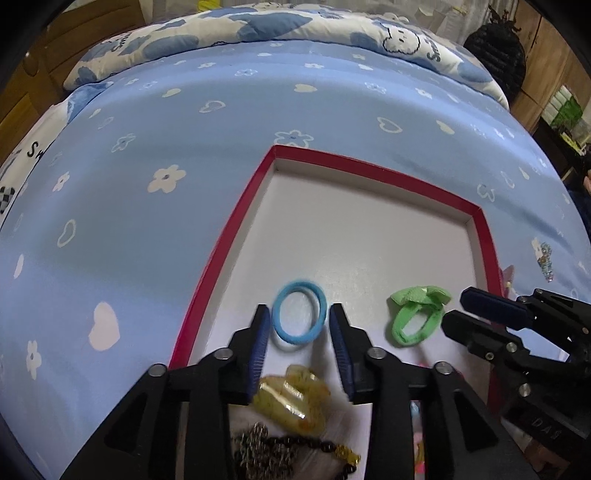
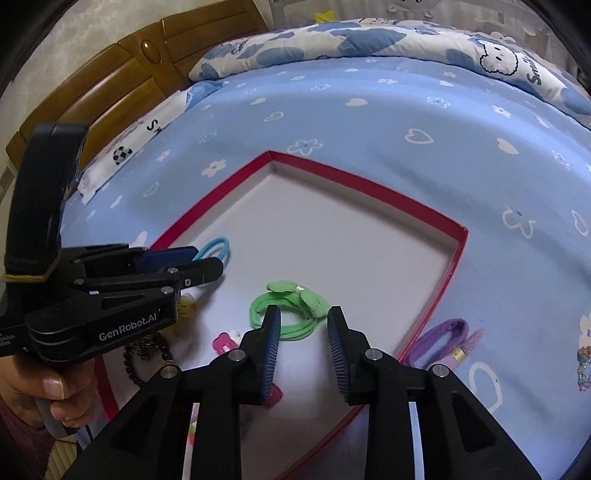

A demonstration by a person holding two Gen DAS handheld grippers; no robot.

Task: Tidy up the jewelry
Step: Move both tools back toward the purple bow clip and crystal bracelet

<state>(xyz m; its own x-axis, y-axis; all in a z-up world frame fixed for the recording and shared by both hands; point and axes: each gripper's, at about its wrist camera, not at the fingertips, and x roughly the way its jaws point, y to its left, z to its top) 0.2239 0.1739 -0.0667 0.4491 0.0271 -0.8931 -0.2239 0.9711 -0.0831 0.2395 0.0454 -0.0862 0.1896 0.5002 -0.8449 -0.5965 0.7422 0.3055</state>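
A bed (image 1: 184,122) covered by a light blue sheet printed with white hearts and flowers fills both views. A folded blue-and-white cartoon quilt (image 1: 280,22) lies along its far edge at 12 o'clock; a wooden headboard (image 2: 110,85) stands at 10 o'clock in the right wrist view, and wooden cabinets (image 1: 546,48) at 2 o'clock in the left wrist view.

A shallow red-rimmed box (image 1: 229,236) with a white floor rests on the sheet.

The left gripper (image 1: 299,328) hovers low over the box, its fingers (image 1: 258,343) spread wide and holding nothing. A blue hair tie (image 1: 299,312) lies flat on the box floor between the fingertips. Toward 6 o'clock from it lie an amber hair clip (image 1: 291,402) and a dark beaded bracelet (image 1: 295,450).

The right gripper (image 2: 304,332) also has its fingers (image 2: 271,350) well apart and empty. A green bow hair tie (image 2: 291,314) lies just beyond them at 12 o'clock, on the box floor. A pink clip (image 2: 223,341) lies at 9 o'clock of the fingertips.

Outside the box, at 3 o'clock of the right gripper, a purple hair tie (image 2: 443,339) rests on the sheet, just beside the red rim.
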